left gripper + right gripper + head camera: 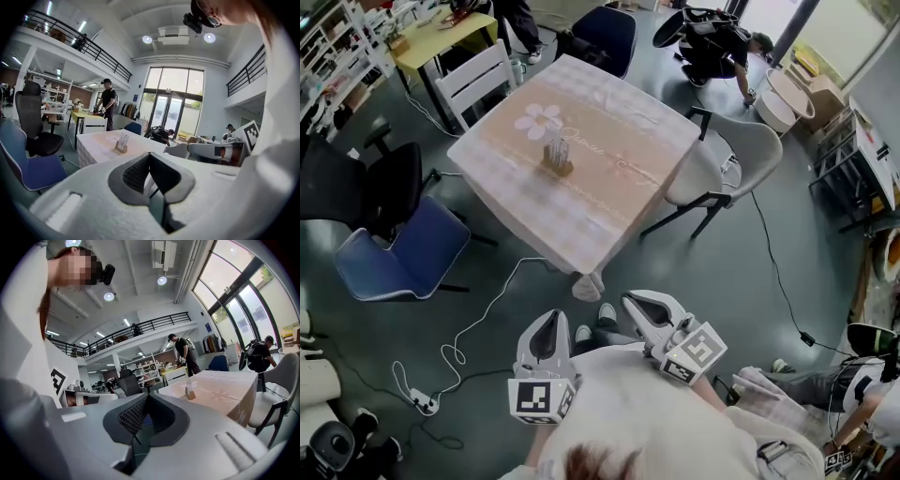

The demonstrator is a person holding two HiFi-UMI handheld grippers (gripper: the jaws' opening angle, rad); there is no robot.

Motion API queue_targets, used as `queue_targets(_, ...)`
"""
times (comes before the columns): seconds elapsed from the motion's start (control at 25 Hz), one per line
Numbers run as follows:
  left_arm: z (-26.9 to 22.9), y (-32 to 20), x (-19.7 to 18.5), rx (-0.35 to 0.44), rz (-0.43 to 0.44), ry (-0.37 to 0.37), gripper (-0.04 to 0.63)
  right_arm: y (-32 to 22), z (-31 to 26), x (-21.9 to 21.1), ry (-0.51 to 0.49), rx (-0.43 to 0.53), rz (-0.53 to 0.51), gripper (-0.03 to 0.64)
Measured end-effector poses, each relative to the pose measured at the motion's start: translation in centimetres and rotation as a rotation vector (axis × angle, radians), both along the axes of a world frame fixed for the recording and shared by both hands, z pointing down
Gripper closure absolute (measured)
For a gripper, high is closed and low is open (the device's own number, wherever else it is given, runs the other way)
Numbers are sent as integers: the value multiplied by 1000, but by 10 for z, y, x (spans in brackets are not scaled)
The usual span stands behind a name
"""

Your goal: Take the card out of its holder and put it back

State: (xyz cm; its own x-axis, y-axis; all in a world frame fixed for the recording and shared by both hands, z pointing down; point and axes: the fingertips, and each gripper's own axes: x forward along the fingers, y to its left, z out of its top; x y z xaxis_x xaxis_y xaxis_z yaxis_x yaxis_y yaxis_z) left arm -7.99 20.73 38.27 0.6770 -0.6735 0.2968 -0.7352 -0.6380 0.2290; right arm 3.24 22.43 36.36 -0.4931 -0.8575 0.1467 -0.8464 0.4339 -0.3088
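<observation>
Head view puts the card (554,148) upright in its holder (558,170) near the middle of the table (628,187), well apart from both tools, so nothing of the task looks begun. The left tongs (547,326) and right tongs (639,307) are closed tight and empty, held near the person's chest; reaching, pulling out and reinserting are all left to do.

Grey floor (694,272), cloth-covered table (619,187) (chairs (741,155) around it), tall windows (173,93), mezzanine railing (101,49), round ceiling lights (147,39).
</observation>
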Motion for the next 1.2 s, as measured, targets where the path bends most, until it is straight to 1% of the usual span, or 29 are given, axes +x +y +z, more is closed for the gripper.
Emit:
queue_targets(0.12,1,-10,5,-7,-38,12,595,-9,0,7,2,6,-31,620)
queue_targets(0.24,0,-17,16,0,-53,17,595,-17,-2,18,-3,27,-46,620)
queue_targets(0.48,1,-22,45,34,-26,14,595,-27,-7,45,1,72,-36,620)
queue_targets(0.72,-7,-30,71,54,-19,43,595,-32,-7,67,12,83,-30,620)
queue_targets(1.08,-3,-46,83,40,4,20,595,-47,-6,83,5,73,-8,620)
queue_targets(1.2,-2,-57,84,38,5,25,595,-58,-4,83,12,71,-7,620)
